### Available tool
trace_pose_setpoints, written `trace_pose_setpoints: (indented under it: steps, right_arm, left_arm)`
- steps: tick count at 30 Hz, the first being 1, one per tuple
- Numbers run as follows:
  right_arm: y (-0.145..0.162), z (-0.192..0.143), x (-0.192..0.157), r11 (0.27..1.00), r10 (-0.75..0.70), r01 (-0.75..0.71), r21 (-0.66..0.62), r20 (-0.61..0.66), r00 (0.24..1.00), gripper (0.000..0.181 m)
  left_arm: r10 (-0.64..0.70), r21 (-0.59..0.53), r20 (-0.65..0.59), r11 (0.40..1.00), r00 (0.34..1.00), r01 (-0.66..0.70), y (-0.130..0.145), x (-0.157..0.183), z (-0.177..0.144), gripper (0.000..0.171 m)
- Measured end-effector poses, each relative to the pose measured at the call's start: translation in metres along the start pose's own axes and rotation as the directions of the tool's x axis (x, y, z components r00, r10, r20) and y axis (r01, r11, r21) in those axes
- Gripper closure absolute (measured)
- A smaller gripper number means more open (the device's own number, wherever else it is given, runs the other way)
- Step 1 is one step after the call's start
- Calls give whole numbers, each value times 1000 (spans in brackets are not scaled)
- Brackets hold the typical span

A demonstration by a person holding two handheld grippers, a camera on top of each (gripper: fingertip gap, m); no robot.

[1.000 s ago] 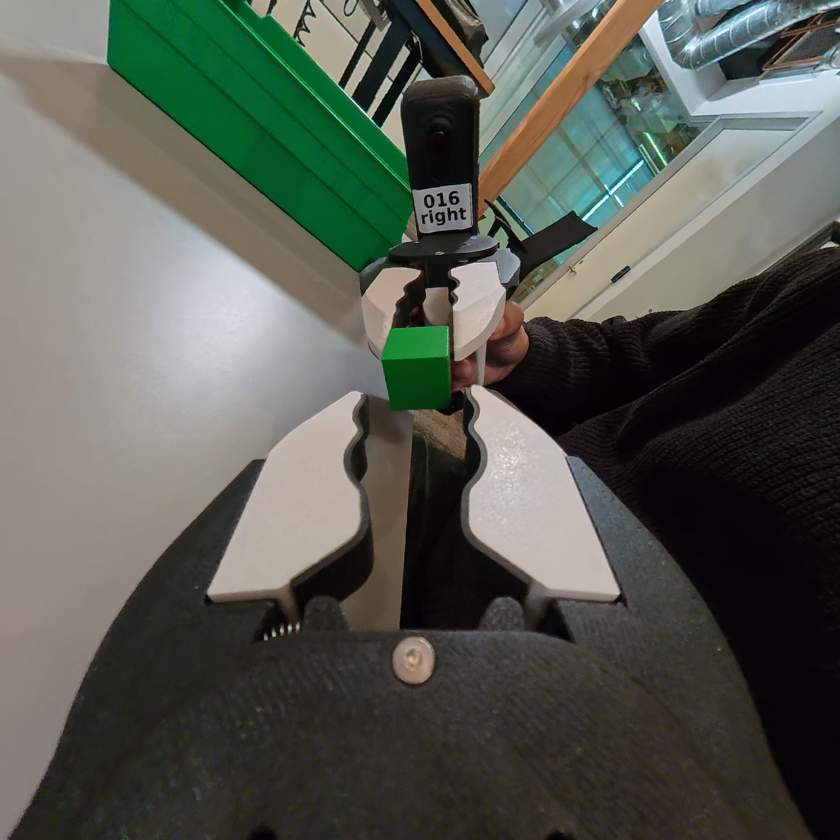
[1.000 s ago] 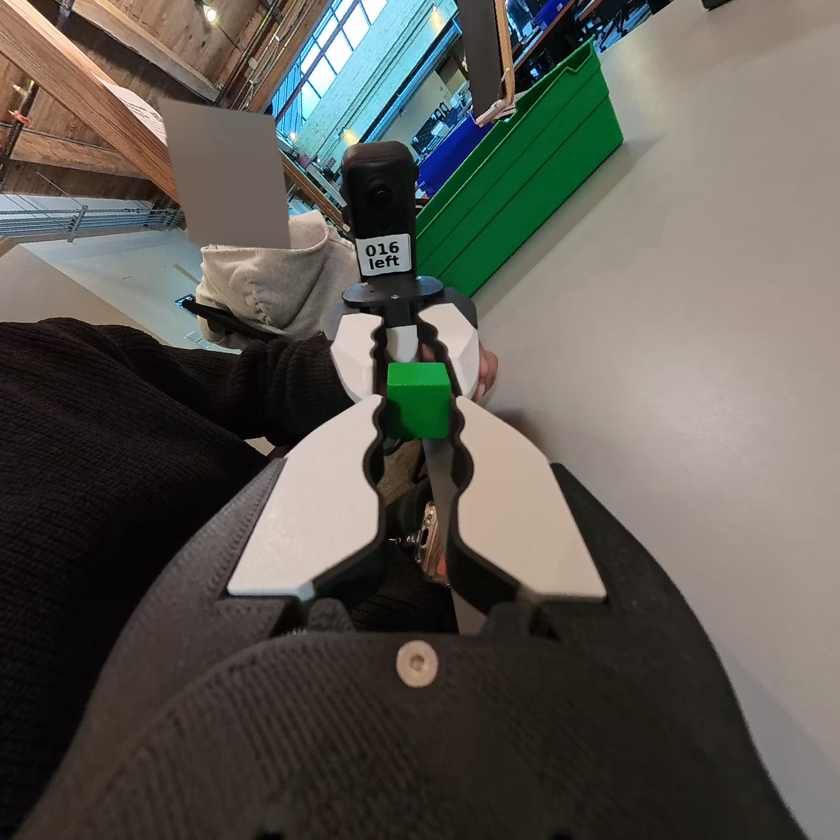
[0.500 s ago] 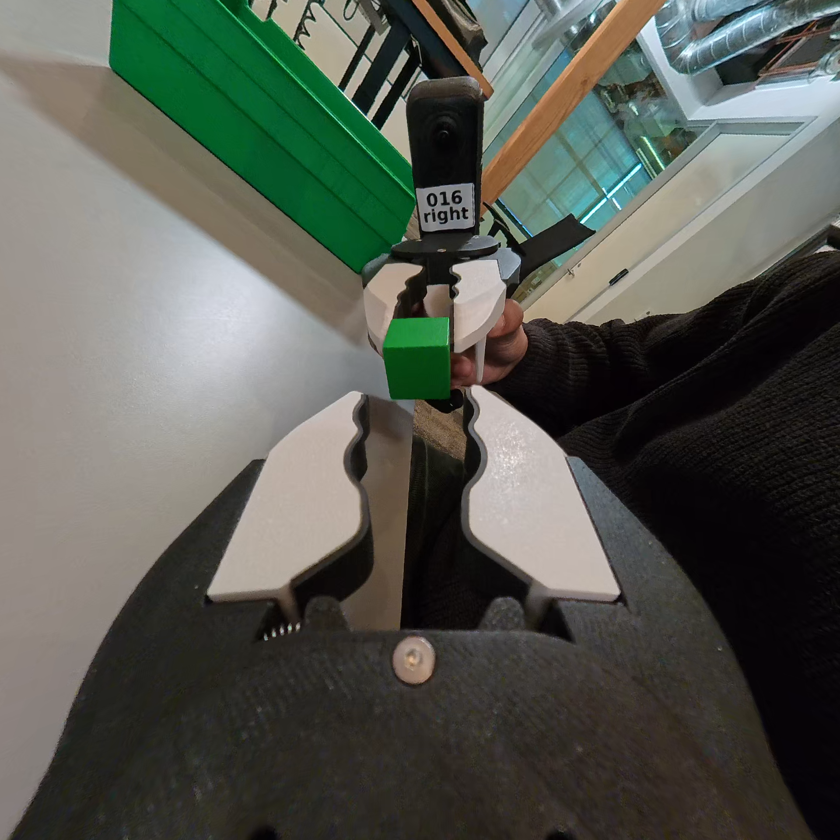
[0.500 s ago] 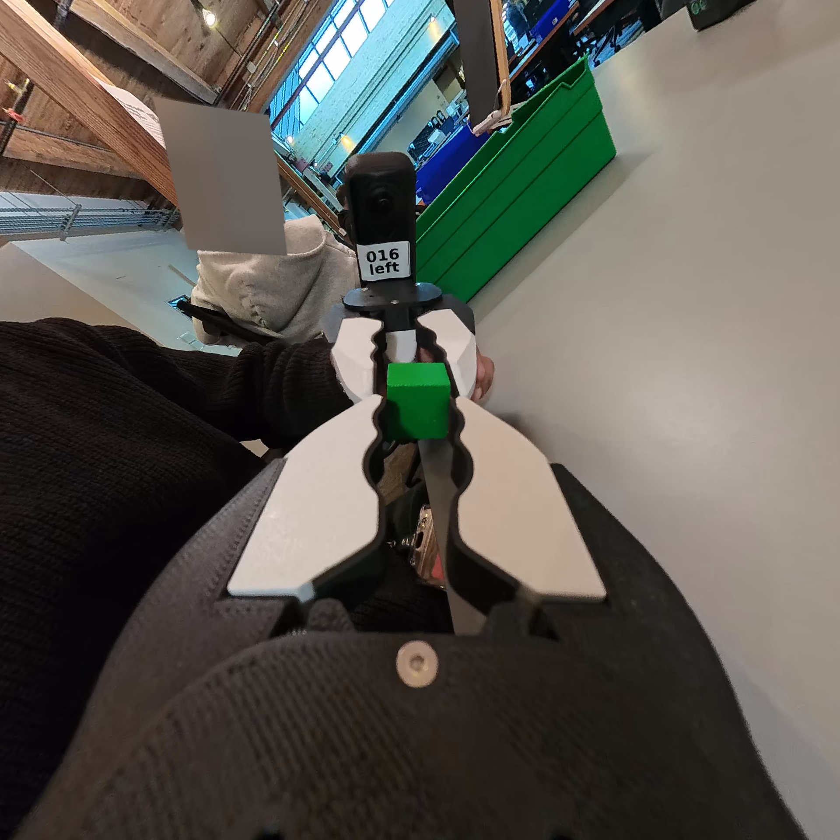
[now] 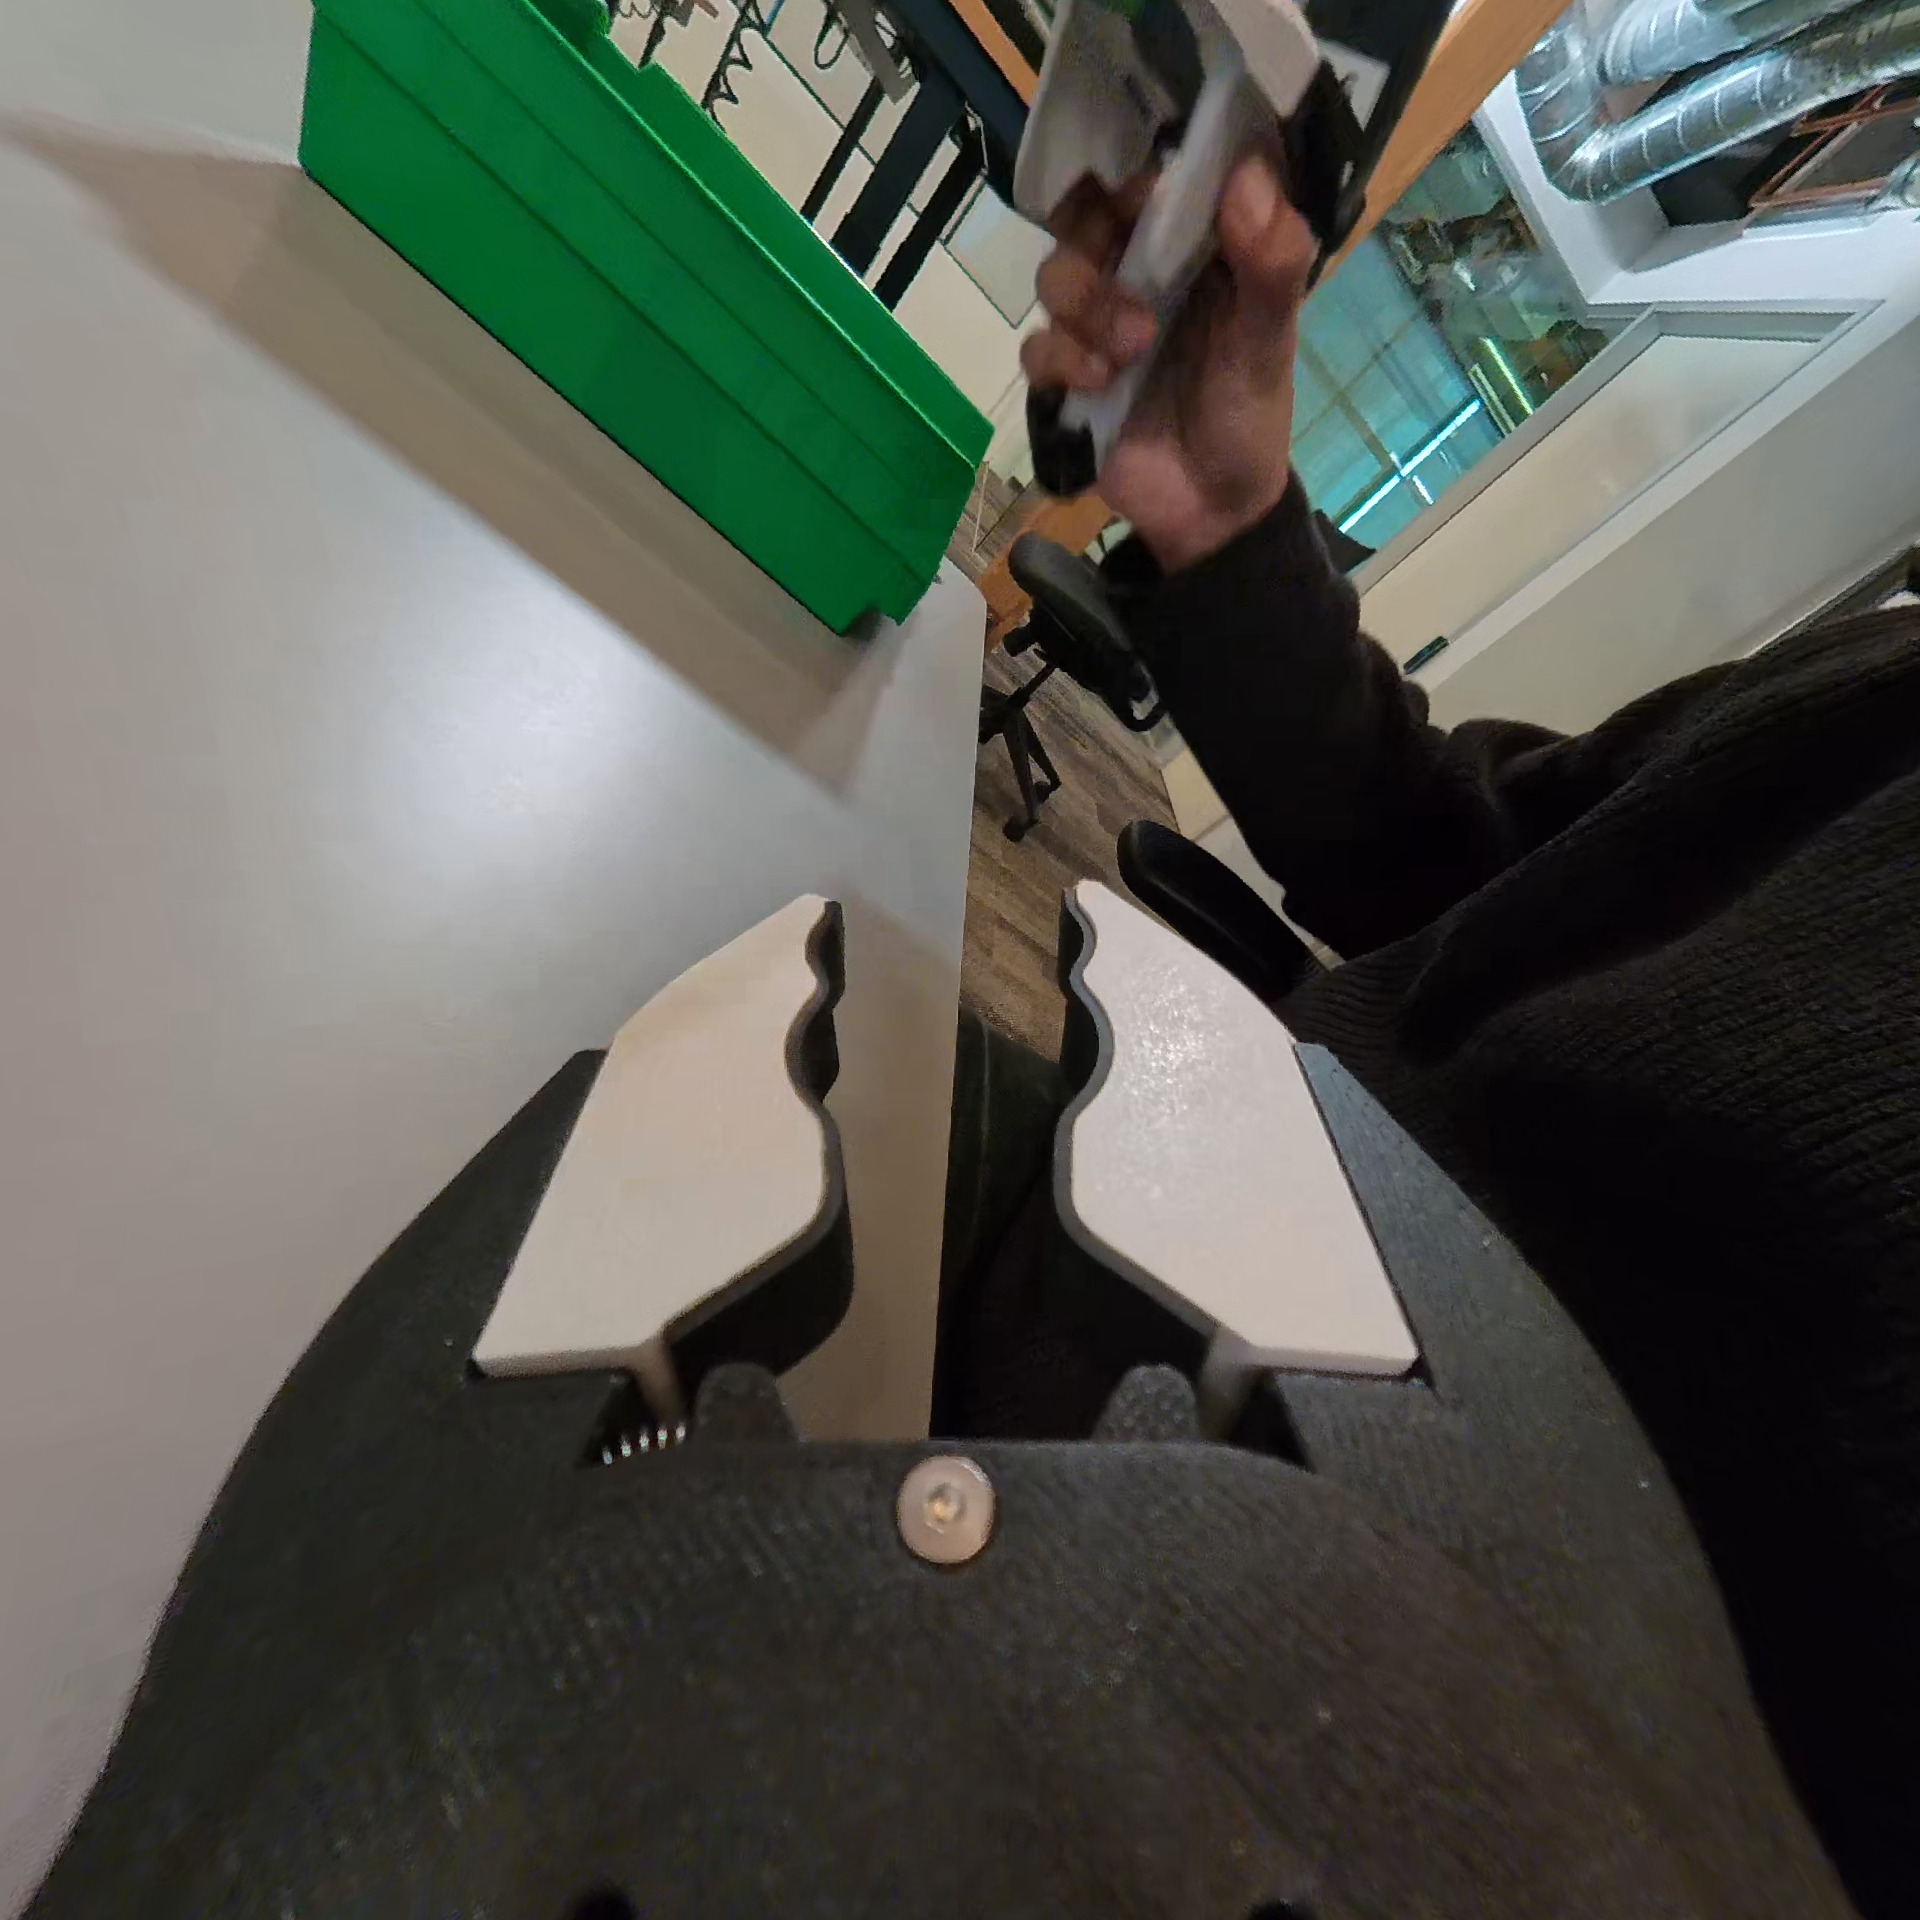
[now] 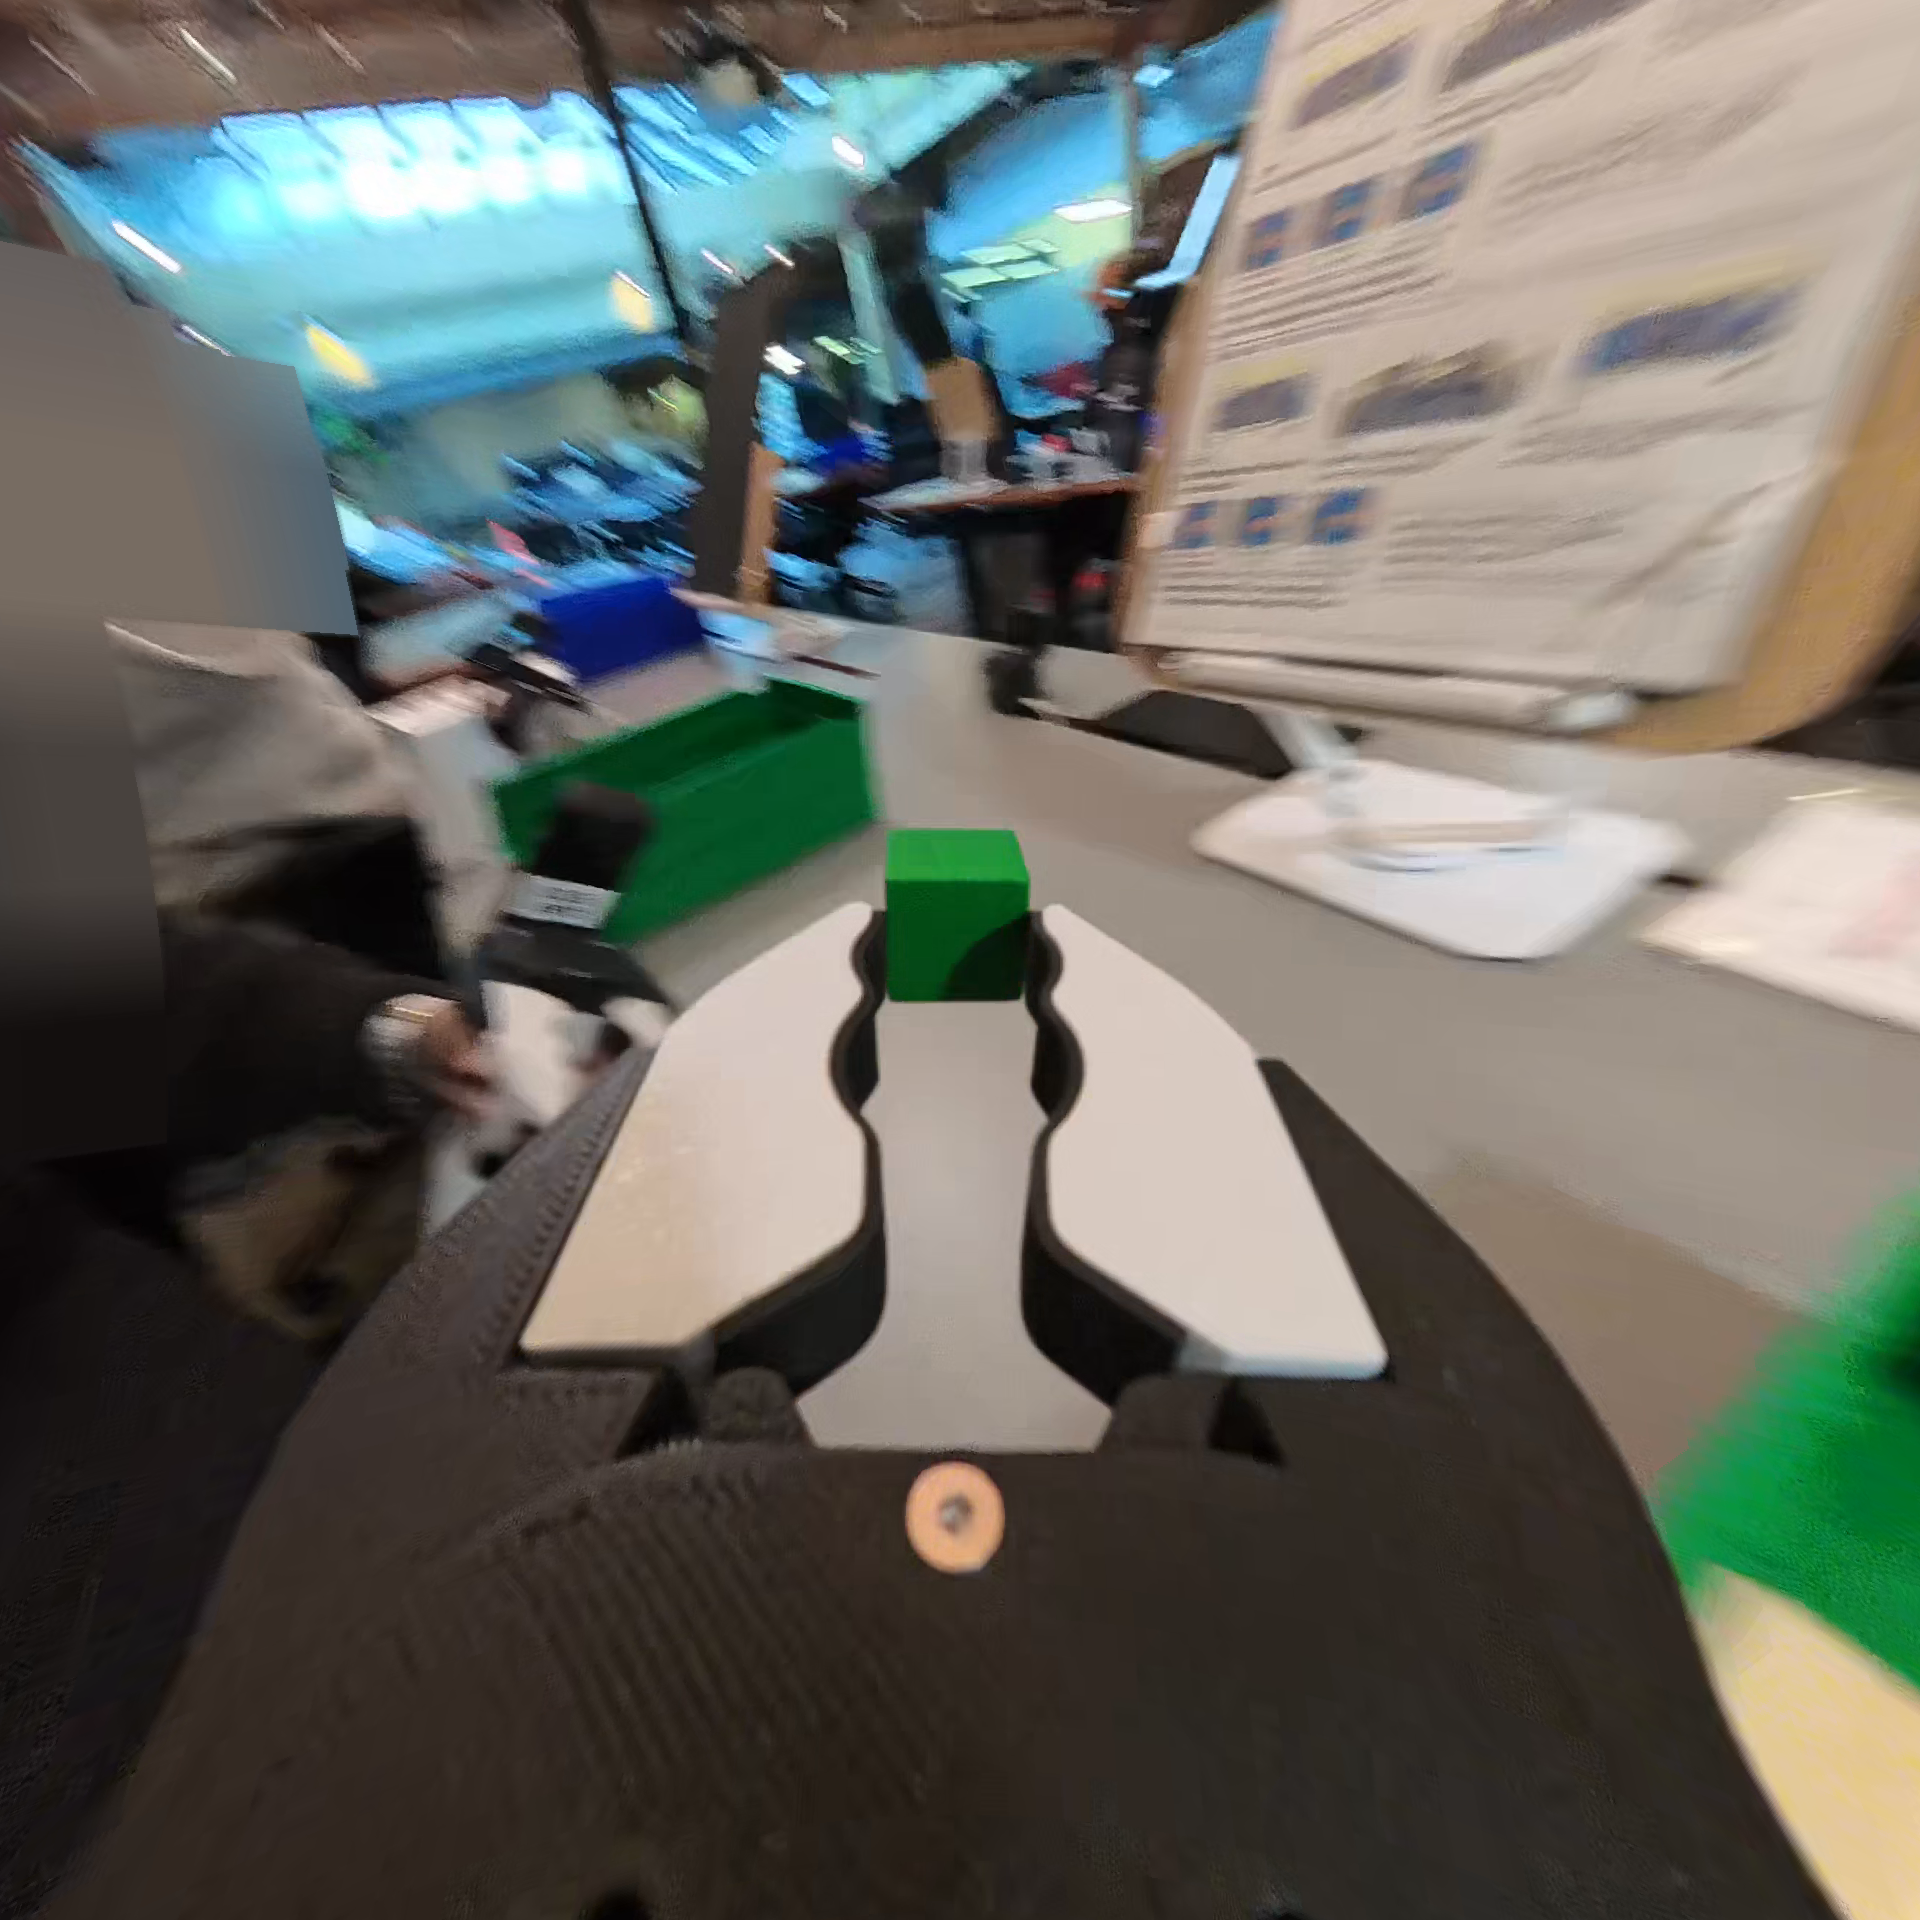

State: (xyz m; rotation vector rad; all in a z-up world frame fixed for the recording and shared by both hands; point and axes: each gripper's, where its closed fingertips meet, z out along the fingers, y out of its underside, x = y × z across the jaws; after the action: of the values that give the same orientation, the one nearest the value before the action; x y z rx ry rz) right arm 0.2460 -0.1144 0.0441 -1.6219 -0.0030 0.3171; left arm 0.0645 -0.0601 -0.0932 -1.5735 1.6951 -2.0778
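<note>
My right gripper [image 6: 956,920] is shut on a small green cube [image 6: 954,940], held at its fingertips above a grey table [image 6: 1299,1039]. The right wrist view is blurred by motion. My left gripper [image 5: 951,914] is open and empty, its fingers straddling the near edge of the table [image 5: 416,831]. In the left wrist view the right gripper [image 5: 1153,114] is raised at the top of the frame, held by a hand [image 5: 1195,416] in a black sleeve; the cube is hidden there.
A green bin [image 5: 644,312] stands on the table, also in the right wrist view [image 6: 717,800]. A poster board [image 6: 1507,343] on a white stand [image 6: 1434,852], papers [image 6: 1818,925] and another green thing [image 6: 1829,1455] lie right. An office chair [image 5: 1070,634] stands beyond the table edge.
The right gripper has swung up and away from the left gripper, carrying the green cube, and now faces over the table. The left gripper has stayed open and almost still.
</note>
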Motion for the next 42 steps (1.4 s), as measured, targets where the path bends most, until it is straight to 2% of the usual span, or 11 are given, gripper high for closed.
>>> trace_pose_setpoints:
  steps: [2,4,6,9,12,14,17,25,34,42]
  right_arm:
    - [-9,-35,52,979,-153,128,-161,-151,977,155]
    - [-1,-69,106,897,-310,208,-390,-219,925,155]
    - [20,-99,146,758,-431,264,-597,-154,889,155]
    - [58,-137,192,500,-507,274,-821,-22,862,155]
    - [87,-162,226,215,-597,329,-920,143,790,154]
    - [104,-169,234,103,-567,351,-931,235,790,155]
    - [126,-171,231,51,-467,375,-926,310,828,154]
    - [155,-180,235,-138,-374,457,-879,474,797,154]
    - [164,-177,231,-115,-306,478,-871,489,817,154]
    - [165,-175,226,-102,-285,502,-859,509,812,154]
  left_arm:
    - [-8,1,-3,1000,1000,8,0,0,0,131]
    - [-5,-2,4,1000,1000,5,1,-2,1,131]
    - [-2,-9,13,1000,1000,2,2,-4,2,131]
    - [-10,-21,30,1000,1000,11,5,-10,5,131]
    - [-17,-26,49,999,999,18,8,-14,9,131]
    - [-13,-35,67,999,998,15,10,-17,11,131]
    - [-16,-45,81,999,997,19,12,-19,14,131]
    - [-49,-33,92,998,995,53,10,-23,19,131]
    - [7,24,134,1000,991,-10,-7,-23,7,132]
    - [2,1,140,1000,990,-2,-1,-26,10,133]
